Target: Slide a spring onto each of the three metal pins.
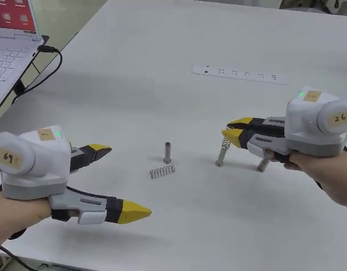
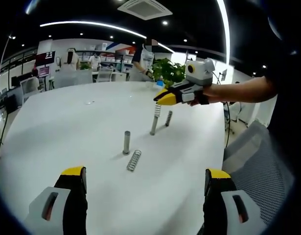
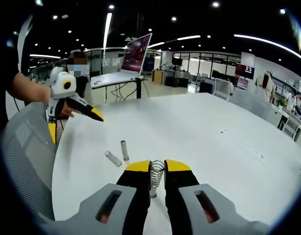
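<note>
Near the middle of the white table (image 1: 134, 84) a bare metal pin (image 1: 167, 152) stands upright, with a loose spring (image 1: 162, 171) lying just in front of it. To the right, a leaning pin (image 1: 221, 157) carries a spring (image 1: 225, 144) at its top, and my right gripper (image 1: 234, 129) is shut on that spring (image 3: 156, 171). A third pin (image 1: 264, 164) wearing a spring stands under the right gripper's body. My left gripper (image 1: 119, 180) is held wide open at the lower left, short of the bare pin (image 2: 126, 142) and the loose spring (image 2: 134, 160).
A laptop (image 1: 9, 34) sits at the table's far left corner, with a black cable (image 1: 52, 65) running off the edge. A white power strip (image 1: 239, 74) lies at the back right. A chair (image 2: 258, 161) stands beside the table.
</note>
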Available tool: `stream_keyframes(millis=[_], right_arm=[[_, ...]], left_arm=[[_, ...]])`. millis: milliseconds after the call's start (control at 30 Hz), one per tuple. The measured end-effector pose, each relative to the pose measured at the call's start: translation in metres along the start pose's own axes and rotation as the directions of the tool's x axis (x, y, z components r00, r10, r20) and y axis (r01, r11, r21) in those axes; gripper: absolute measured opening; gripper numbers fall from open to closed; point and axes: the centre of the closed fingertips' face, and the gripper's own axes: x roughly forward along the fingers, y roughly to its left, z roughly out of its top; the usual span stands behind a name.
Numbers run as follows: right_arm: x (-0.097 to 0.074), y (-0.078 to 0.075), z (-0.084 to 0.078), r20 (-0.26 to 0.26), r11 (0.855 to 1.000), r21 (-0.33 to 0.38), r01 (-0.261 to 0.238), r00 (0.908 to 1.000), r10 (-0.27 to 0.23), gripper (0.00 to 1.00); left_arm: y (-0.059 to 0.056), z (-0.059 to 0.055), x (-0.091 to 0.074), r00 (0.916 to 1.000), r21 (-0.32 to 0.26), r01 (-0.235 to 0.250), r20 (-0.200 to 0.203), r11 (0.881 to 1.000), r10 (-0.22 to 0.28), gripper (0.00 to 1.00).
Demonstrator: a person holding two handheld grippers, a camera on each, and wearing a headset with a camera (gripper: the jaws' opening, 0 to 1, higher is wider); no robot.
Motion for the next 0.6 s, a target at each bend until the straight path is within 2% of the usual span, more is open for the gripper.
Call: stream_keyframes(millis=[600], right_arm=[[0.005,0.003,-0.015,-0.031,1.0,0.013,-0.007,0.9995,0.008,0.08]], left_arm=[[0.001,-0.002,0.0,1.0,-0.003,0.002,-0.004,1.0,-0.002,0.98]])
